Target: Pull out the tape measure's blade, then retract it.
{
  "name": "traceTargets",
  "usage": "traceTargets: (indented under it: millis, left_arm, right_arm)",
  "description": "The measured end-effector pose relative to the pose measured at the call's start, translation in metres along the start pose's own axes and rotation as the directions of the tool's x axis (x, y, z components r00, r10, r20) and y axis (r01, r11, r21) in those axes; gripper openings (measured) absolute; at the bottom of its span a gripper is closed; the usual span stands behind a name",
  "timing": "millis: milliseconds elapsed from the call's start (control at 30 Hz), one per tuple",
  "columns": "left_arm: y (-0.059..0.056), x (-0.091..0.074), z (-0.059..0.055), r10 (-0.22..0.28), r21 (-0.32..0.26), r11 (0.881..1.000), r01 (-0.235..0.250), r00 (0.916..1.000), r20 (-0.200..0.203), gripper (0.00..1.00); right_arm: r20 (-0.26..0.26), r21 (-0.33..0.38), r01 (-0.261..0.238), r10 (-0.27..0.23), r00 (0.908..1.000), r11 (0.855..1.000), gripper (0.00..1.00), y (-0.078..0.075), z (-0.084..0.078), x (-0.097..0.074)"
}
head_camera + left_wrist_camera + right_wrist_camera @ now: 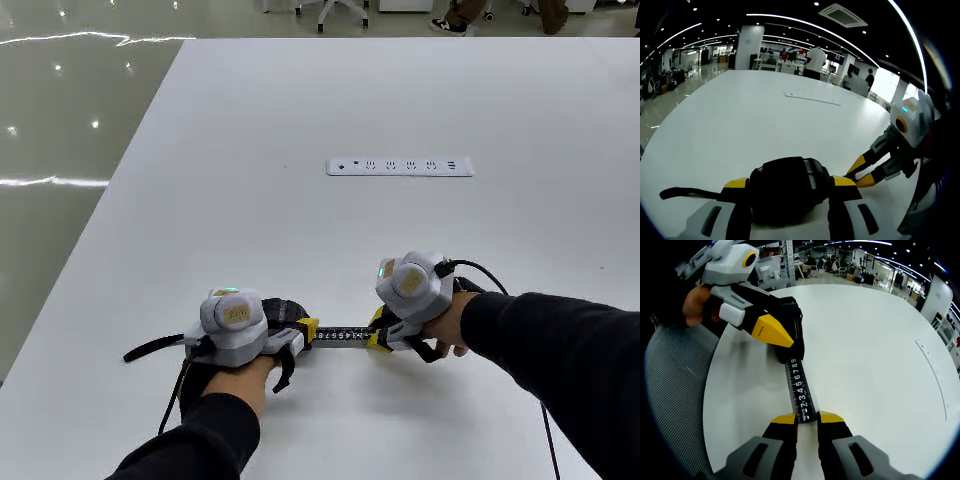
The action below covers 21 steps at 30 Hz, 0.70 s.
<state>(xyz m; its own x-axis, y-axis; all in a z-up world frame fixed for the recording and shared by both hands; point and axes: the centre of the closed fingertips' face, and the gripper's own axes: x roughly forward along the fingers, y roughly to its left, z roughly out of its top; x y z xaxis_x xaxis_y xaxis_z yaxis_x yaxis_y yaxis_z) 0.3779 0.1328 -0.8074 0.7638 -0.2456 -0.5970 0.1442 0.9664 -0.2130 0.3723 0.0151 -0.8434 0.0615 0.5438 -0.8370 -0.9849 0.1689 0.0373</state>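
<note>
The black tape measure case (283,312) lies near the table's front edge, and my left gripper (300,330) is shut on it. In the left gripper view the case (789,189) sits between the yellow-tipped fingers (736,184). A short length of blade (342,335) runs right from the case to my right gripper (378,338). In the right gripper view the numbered blade (800,387) shows about nine units, and my right gripper (806,418) is shut on its end. The case's black strap (150,348) trails left.
A white power strip (400,166) lies flat at mid-table, well beyond both grippers. The white table (300,220) has a left edge over a glossy floor. A cable (545,425) hangs from the right gripper. People and desks stand far behind.
</note>
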Motion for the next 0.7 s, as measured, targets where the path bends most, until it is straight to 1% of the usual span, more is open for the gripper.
traceTargets:
  millis: [100, 233, 400, 533, 700]
  left_arm:
    - [0.0, 0.0, 0.0, -0.001, -0.004, 1.0, 0.001, 1.0, -0.007, 0.57]
    - [0.0, 0.001, 0.001, -0.002, -0.002, 1.0, 0.002, 1.0, -0.009, 0.57]
    - [0.001, 0.001, 0.0, -0.002, -0.006, 1.0, 0.002, 0.9999, -0.011, 0.57]
    - [0.002, 0.001, 0.0, -0.005, -0.021, 1.0, 0.004, 1.0, -0.005, 0.57]
    - [0.002, 0.001, 0.001, -0.005, -0.018, 1.0, 0.005, 1.0, -0.007, 0.57]
  right_arm:
    - [0.01, -0.003, -0.001, 0.001, 0.9999, 1.0, 0.1, 0.001, 0.003, 0.001]
    - [0.007, -0.006, 0.001, -0.001, 1.0, 1.0, 0.1, 0.002, 0.005, 0.003]
    - [0.011, 0.01, -0.003, 0.003, 0.9999, 1.0, 0.1, 0.002, 0.008, 0.005]
    - [0.017, -0.002, -0.005, 0.005, 0.9998, 1.0, 0.1, 0.003, 0.014, 0.008]
    - [0.025, -0.005, -0.004, 0.004, 0.9997, 1.0, 0.1, 0.007, 0.021, 0.014]
